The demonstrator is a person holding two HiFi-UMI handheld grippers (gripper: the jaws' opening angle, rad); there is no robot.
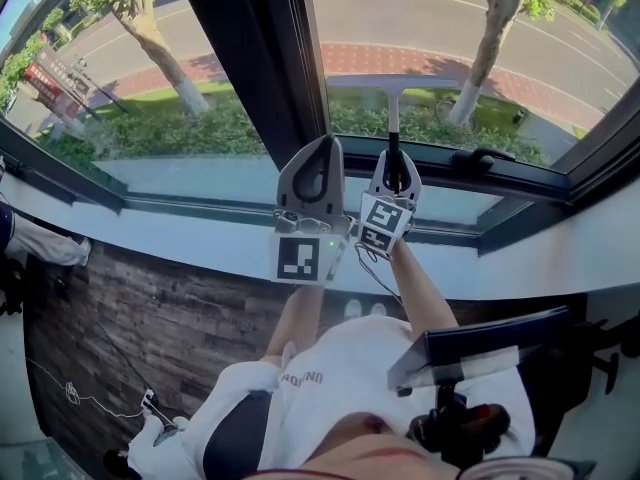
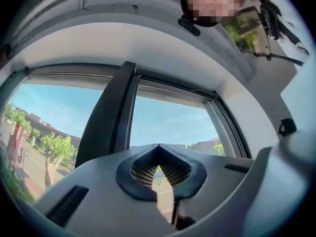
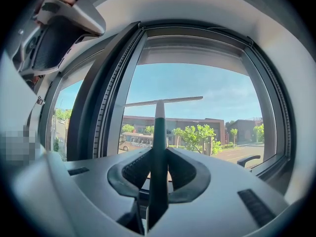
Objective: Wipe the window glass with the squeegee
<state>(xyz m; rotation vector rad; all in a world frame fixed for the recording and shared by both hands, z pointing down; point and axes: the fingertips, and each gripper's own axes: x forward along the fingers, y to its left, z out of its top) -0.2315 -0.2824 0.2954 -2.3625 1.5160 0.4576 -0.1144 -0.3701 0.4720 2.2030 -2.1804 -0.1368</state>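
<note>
The right hand-held gripper (image 3: 159, 171) is pinching the squeegee (image 3: 159, 127) by its slim handle, jaws pressing on it from both sides. The handle is running straight up toward twelve o'clock to the crossbar blade, which is lying level across the window glass (image 3: 207, 88). In the head view this right hand-held gripper (image 1: 393, 176) is sitting just above the sill (image 1: 200, 258), with the squeegee (image 1: 391, 93) reaching up the pane. No view is showing whether the rubber edge is actually touching the glass.

The left hand-held gripper (image 2: 159, 177) is pressed together on nothing. It is riding just beside its partner at nine o'clock (image 1: 312, 180), in front of the dark mullion (image 1: 245, 58).

The hold is on a thin handle far from the blade. Pushing into the glass could be twisting that handle between the pads, lifting one blade end and leaving streaks. The blade's nine o'clock end is very near the mullion and could be snagging there. A low pass toward four o'clock may be catching the window handle (image 1: 480, 156).
</note>
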